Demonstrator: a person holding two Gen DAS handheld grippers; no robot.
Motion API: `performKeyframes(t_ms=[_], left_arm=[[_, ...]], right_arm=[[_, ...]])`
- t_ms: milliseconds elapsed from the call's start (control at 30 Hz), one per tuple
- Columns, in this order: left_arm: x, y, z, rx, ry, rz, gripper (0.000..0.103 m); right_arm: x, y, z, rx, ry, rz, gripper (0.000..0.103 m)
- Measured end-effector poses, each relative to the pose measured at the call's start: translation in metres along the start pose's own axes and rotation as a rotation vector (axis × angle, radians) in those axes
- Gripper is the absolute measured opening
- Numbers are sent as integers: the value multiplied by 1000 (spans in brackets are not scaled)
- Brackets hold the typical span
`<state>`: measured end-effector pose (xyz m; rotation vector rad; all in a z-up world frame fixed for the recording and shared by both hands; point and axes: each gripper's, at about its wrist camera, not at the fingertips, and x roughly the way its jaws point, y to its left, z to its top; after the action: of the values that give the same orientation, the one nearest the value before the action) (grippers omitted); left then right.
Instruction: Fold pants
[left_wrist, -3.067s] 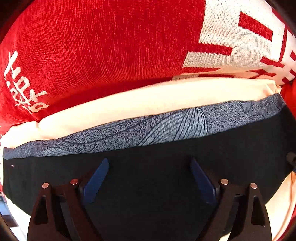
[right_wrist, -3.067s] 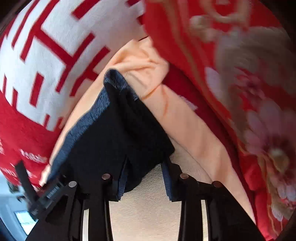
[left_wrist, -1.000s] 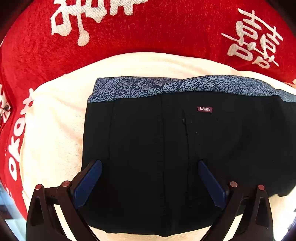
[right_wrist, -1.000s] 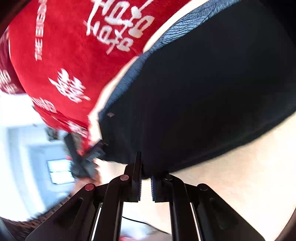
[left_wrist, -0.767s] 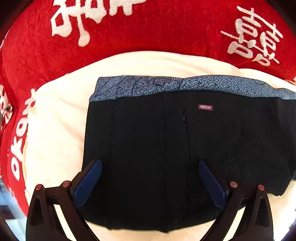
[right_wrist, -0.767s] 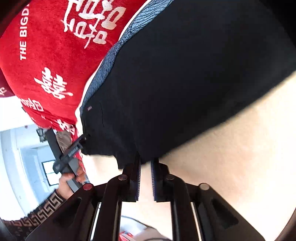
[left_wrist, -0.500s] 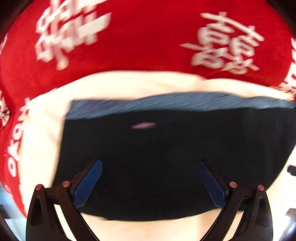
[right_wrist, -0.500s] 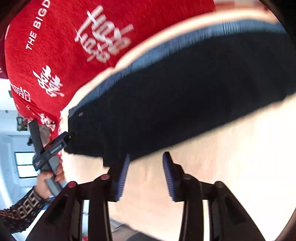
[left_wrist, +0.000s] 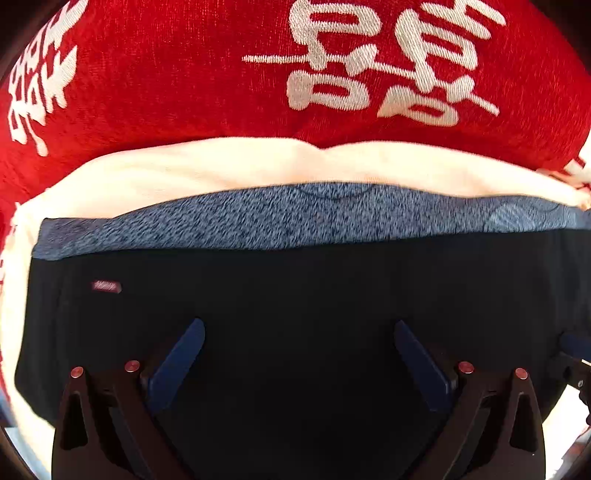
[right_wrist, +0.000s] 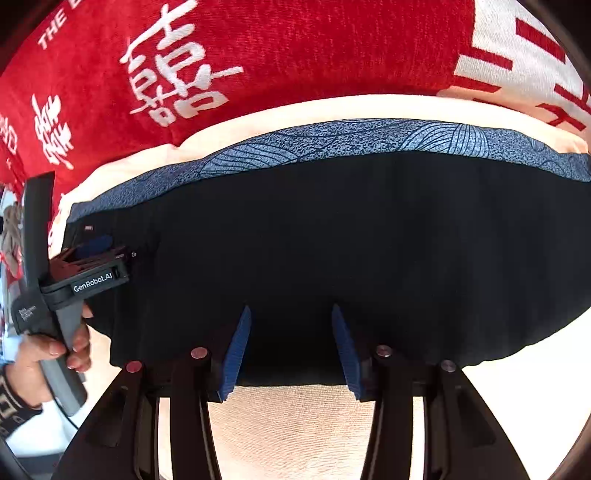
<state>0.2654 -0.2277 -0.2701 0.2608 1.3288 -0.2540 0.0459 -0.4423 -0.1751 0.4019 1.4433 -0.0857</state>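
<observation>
Tongs first: your left tongs (left_wrist: 299, 358) stand spread wide, both blue pads clear of each other and hovering over the black cloth of the pants (left_wrist: 295, 314), gripping nothing. Your right tongs (right_wrist: 291, 347) are also spread, though less widely, their pads (right_wrist: 236, 350) straddling the near hem of the pants (right_wrist: 332, 240) with nothing pinched between them.

Ahead of both tongs the pants lie flat as a broad black panel. Their far edge is a blue-grey patterned waistband (right_wrist: 369, 142), running side to side beyond the fingertips. Forward and to the left of your left tongs, a small dark-red label (left_wrist: 106, 286) sits on the black cloth just below the waistband (left_wrist: 295, 216).

Under the pants is a cream cloth (right_wrist: 314, 424), which shows nearest you between the right tongs and again as a pale strip beyond the waistband (left_wrist: 221, 166). Past that strip rises a red blanket (left_wrist: 184, 74) with large white characters.

From the right wrist view, your left tongs (right_wrist: 90, 247) appear far to the left of the right pair, over the pants' left edge, with your left hand (right_wrist: 55, 347) wrapped around the grey handle.
</observation>
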Motion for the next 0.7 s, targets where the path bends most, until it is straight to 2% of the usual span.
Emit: performKeyframes(t_ms=[167, 367, 533, 700], left_arm=[[-14, -4, -14, -47, 47, 21, 103], [-33, -16, -38, -58, 65, 16, 103], [-31, -31, -53, -52, 76, 23, 103], [-32, -36, -63, -75, 73, 19, 103]], right_arm=[[-2, -1, 1, 22, 11, 33, 56], [-4, -4, -6, 28, 3, 65, 56], [-2, -2, -7, 16, -6, 72, 57], [-1, 0, -7, 24, -24, 108, 68]])
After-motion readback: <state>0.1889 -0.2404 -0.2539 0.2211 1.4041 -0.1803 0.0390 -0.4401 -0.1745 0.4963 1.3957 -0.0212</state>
